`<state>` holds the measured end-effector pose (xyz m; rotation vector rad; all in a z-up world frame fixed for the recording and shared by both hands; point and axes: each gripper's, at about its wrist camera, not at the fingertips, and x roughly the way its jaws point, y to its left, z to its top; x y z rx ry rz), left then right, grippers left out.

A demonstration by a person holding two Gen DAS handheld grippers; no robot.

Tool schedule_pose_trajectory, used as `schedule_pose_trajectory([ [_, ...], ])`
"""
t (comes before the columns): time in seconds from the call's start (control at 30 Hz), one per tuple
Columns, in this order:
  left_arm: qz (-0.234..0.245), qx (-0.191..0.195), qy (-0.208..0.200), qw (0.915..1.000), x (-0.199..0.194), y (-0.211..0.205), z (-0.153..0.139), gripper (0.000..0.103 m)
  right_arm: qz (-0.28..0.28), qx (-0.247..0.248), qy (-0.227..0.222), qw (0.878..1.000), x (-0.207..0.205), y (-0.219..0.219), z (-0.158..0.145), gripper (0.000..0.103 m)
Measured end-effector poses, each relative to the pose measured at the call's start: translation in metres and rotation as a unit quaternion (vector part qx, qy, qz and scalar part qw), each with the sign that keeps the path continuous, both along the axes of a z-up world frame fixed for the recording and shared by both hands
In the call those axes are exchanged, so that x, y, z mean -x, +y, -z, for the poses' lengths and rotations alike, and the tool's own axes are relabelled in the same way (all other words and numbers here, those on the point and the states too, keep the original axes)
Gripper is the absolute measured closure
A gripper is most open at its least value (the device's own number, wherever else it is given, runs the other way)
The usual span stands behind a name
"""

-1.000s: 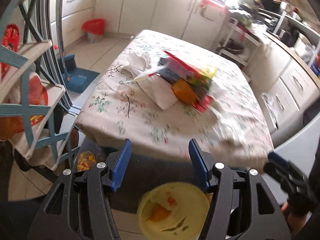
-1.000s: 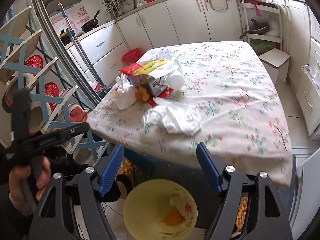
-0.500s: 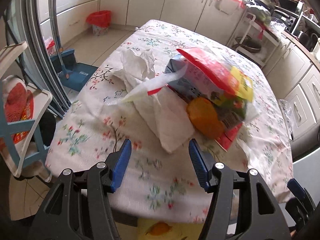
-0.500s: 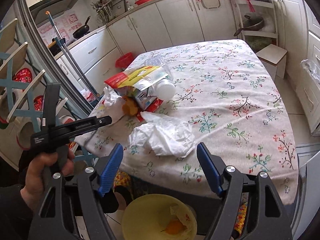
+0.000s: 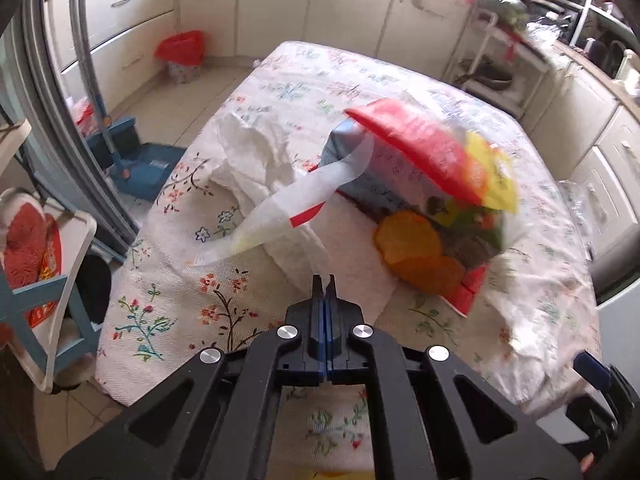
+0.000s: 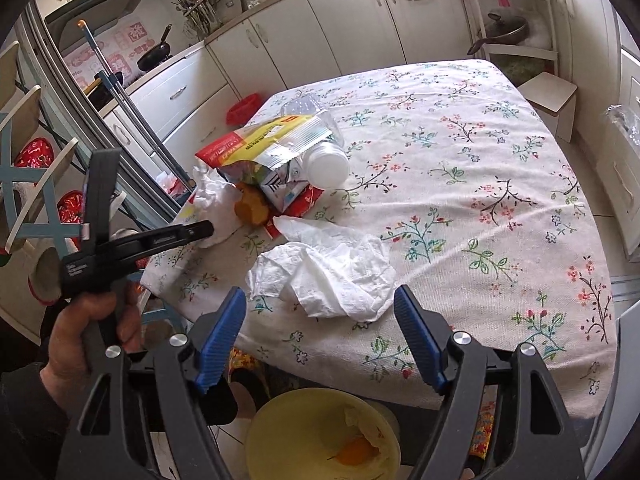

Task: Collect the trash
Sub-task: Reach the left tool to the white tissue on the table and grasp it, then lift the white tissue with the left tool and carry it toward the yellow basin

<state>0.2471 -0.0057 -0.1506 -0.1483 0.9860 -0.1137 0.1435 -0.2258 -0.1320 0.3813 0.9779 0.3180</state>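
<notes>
A trash pile lies on the floral tablecloth: a red and yellow snack bag, orange peel, a clear plastic strip and white tissue. My left gripper is shut, its tips at the edge of a flat white napkin; whether paper is pinched does not show. In the right wrist view the left gripper reaches that pile. My right gripper is open just short of a crumpled white tissue. A yellow bin holding peel sits below the table edge.
A clear plastic bottle lies against the snack bag. On the floor stand a red-lined bin and a blue dustpan with broom. Blue-framed chairs crowd the left; a small stool stands at the far right.
My left gripper came forward over the table edge to the pile, then its jaws went from open to shut. My right gripper edged closer to the crumpled tissue.
</notes>
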Motion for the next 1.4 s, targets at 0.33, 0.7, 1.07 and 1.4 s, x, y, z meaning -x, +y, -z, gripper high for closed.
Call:
schedule_pose_trajectory([
  [0.33, 0.052, -0.053, 0.015, 0.9972, 0.035, 0.025, -0.028, 0.103, 0.001, 0.012, 0.003, 1.0, 0.001, 0.005, 0.003, 0.03],
  [0.7, 0.064, -0.082, 0.059, 0.9928, 0.035, 0.038, -0.014, 0.072, 0.0, 0.025, 0.01, 1.0, -0.013, 0.016, 0.011, 0.03],
  [1.07, 0.035, -0.031, 0.045, 0.9979, 0.023, 0.04, -0.021, 0.034, -0.004, 0.016, 0.017, 1.0, -0.017, 0.018, 0.013, 0.03],
  [1.4, 0.012, -0.078, 0.035, 0.9963, 0.019, 0.018, -0.016, 0.031, -0.003, 0.018, 0.019, 1.0, -0.017, 0.014, 0.015, 0.03],
])
